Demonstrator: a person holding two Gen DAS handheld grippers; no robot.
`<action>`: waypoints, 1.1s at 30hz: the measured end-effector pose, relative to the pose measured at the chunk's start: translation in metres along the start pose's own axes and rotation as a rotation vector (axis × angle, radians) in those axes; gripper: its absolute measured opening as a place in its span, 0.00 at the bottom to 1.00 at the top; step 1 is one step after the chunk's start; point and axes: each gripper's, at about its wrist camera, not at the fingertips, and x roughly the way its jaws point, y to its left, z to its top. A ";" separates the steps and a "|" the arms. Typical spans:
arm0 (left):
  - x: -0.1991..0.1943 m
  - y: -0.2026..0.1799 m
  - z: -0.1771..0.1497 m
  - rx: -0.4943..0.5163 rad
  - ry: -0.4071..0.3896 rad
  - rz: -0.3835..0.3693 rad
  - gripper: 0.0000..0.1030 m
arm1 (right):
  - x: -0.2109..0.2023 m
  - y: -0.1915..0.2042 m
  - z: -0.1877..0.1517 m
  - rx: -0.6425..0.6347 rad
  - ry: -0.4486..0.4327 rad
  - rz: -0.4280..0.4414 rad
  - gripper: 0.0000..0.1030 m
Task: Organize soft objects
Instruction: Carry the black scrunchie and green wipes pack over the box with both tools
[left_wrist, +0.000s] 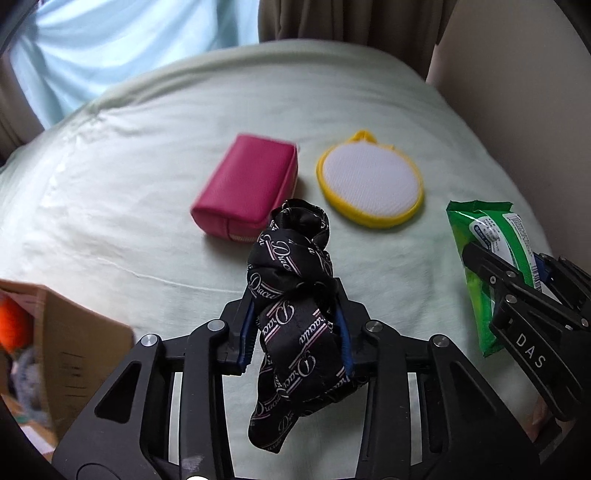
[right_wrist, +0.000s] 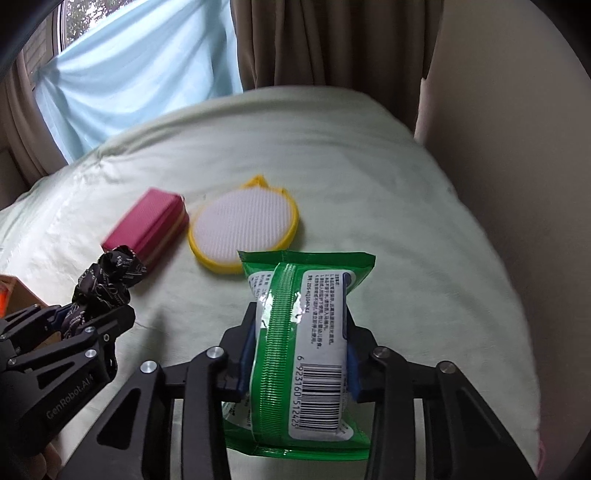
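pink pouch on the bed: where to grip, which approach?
Grip the pink pouch across its short width at mid-length, coming from above. It lies flat on the bed with long sides exposed. Mind the yellow-rimmed round pad close on its right; keep that finger slim there. Both grippers look occupied now: left gripper holds the black scarf, right gripper the green wipes pack.

In my left-wrist view, centre frame, a black scrunchie (left_wrist: 295, 295) carries white and pink script lettering. Above it lie a magenta pouch (left_wrist: 247, 181) and a white mesh pad (left_wrist: 369, 177) edged in yellow. At right, a green wipes pack (right_wrist: 306, 350) bears a white label and black barcode. The bedsheet (left_wrist: 147, 166) is pale mint.
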 end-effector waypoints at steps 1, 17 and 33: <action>-0.009 0.000 0.003 0.001 -0.007 0.000 0.31 | -0.009 -0.001 0.004 0.006 -0.006 -0.001 0.34; -0.195 0.034 0.057 -0.066 -0.146 -0.045 0.31 | -0.176 0.036 0.071 0.017 -0.116 0.031 0.34; -0.320 0.190 0.030 -0.211 -0.196 0.071 0.31 | -0.270 0.191 0.082 -0.065 -0.135 0.195 0.34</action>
